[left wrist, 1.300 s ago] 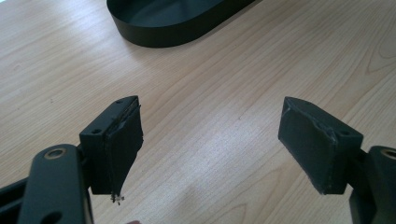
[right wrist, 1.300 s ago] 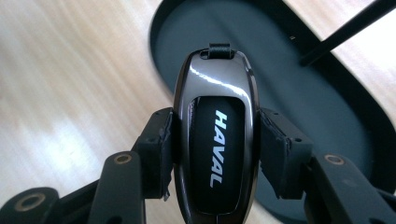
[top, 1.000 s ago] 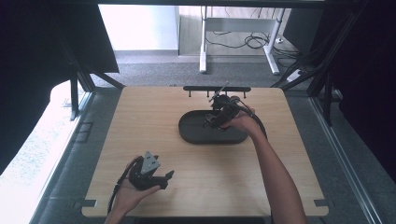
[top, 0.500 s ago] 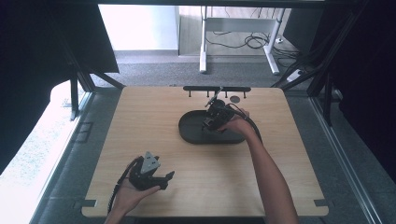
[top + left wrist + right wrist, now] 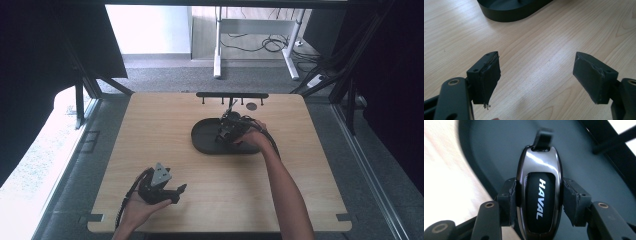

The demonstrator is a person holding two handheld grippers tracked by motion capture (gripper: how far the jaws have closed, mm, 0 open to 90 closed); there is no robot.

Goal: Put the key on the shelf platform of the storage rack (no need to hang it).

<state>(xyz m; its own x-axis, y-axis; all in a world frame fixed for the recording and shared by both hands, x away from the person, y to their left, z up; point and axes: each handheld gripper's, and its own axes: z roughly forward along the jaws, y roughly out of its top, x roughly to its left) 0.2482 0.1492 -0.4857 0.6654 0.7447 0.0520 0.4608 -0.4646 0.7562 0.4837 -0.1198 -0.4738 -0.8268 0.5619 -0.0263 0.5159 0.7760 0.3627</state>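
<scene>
Right gripper (image 5: 537, 202) clamps the Haval key fob (image 5: 539, 195) by its sides, over the black oval tray (image 5: 202, 142) toward the bench's far edge. Left gripper (image 5: 536, 75) jaws wide apart, empty, near the bench's front edge.

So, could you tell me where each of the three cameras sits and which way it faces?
High view: above the person's side, looking forward and down on the table; both forearms, left gripper and right gripper show.
Left gripper view: on that gripper, facing bare wood between its open jaws.
Right gripper view: on that gripper, facing the key fob clamped in its jaws.
All three share the black tray.
</scene>
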